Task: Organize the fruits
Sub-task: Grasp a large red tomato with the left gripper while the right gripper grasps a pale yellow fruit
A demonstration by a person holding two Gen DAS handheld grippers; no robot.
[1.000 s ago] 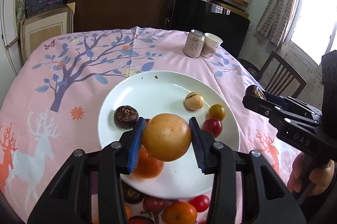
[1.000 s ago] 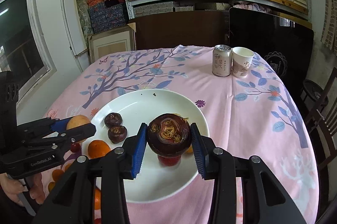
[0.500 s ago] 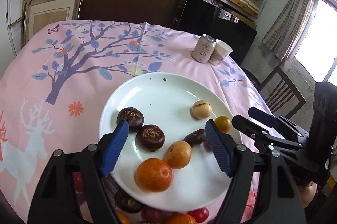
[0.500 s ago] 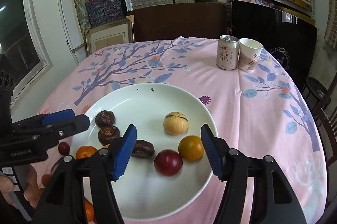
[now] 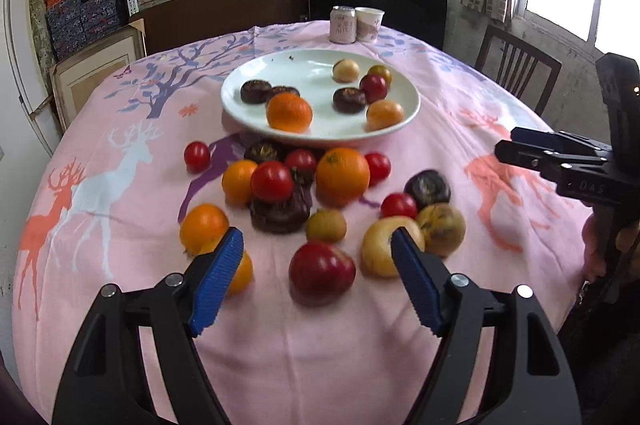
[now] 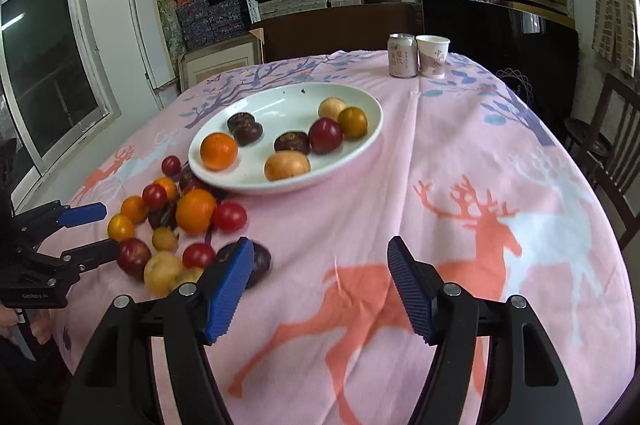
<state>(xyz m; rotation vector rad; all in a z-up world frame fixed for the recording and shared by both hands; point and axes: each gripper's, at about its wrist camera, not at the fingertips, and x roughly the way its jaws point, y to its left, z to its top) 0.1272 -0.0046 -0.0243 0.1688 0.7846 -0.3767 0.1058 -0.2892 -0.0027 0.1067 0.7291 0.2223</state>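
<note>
- Left wrist view: the left gripper (image 5: 318, 275) has its blue jaws spread wide and holds nothing. A red apple (image 5: 322, 271) lies on the pink tablecloth (image 5: 120, 265) in the gap between them, touched by neither pad.
- The white plate (image 5: 400, 119) sits at 12 o'clock from that gripper. It carries an orange (image 5: 289, 112), three dark round fruits, a pale one, a red one and two yellow-orange ones.
- Between plate and gripper lies a loose heap of fruit (image 5: 304, 185) on the cloth: tomatoes, oranges, dark fruits and pale yellow ones.
- At 3 o'clock the right gripper (image 5: 505, 144) reaches in from the edge, its black fingers side-on, a hand (image 5: 600, 245) below it.
- A can (image 5: 343, 24) and paper cup (image 5: 369, 24) stand beyond the plate at 12 o'clock.
- Right wrist view: the right gripper (image 6: 320, 283) has its jaws opening and empty, over bare tablecloth (image 6: 500, 161) with a deer print. A dark fruit (image 6: 256, 261) lies just behind its left pad.
- The plate (image 6: 372, 123) is at 11 o'clock, the fruit heap (image 6: 176, 221) at 9 to 10 o'clock.
- The left gripper (image 6: 102, 231) shows at 9 o'clock, jaws apart, beside the heap.
</note>
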